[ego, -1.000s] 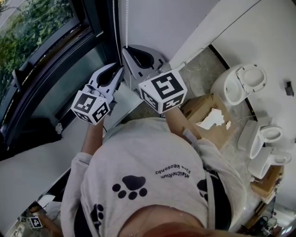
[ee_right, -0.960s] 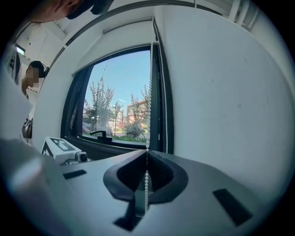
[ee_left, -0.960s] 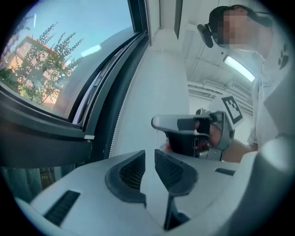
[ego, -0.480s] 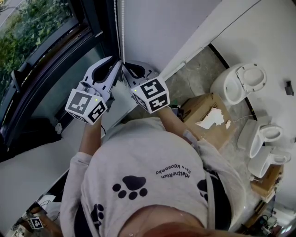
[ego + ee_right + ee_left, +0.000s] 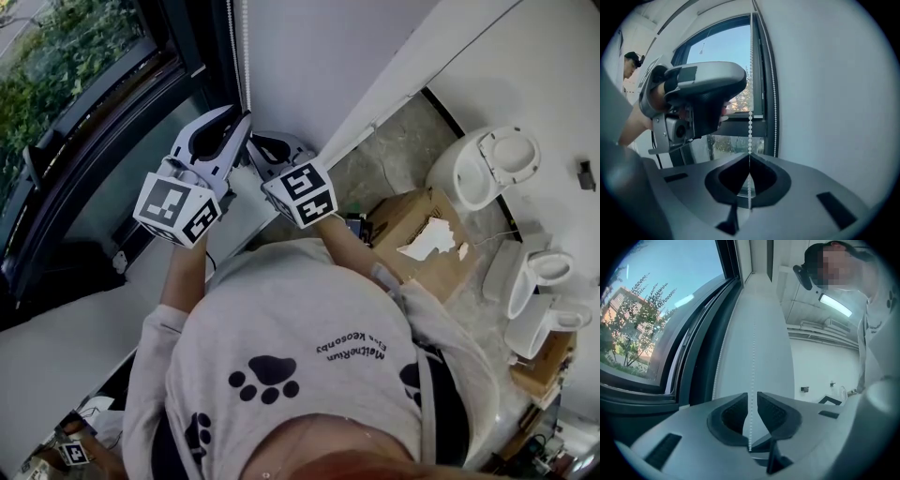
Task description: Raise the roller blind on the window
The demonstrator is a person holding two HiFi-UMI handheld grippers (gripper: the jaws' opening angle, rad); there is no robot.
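A white bead chain [image 5: 246, 66] hangs down the wall beside the dark-framed window [image 5: 84, 84]. My right gripper [image 5: 252, 143] is shut on one strand of the bead chain [image 5: 750, 126], and its tips [image 5: 749, 158] meet on the beads. My left gripper [image 5: 241, 118] stands just above and to the left of it. In the left gripper view the same chain [image 5: 753, 357] runs down the narrow gap between the jaws [image 5: 751, 398], and the pads are not touching it. A second strand [image 5: 774, 117] hangs free nearer the wall. The blind itself is not visible.
A white sill [image 5: 66, 337] runs below the window. To the right, on the floor, are an open cardboard box [image 5: 412, 230] and several white toilets [image 5: 487, 169]. The person's grey-shirted torso [image 5: 300, 347] fills the lower middle of the head view.
My right gripper has come down and left along the chain, staying closed on it. The left gripper has risen to the chain, above the right one.
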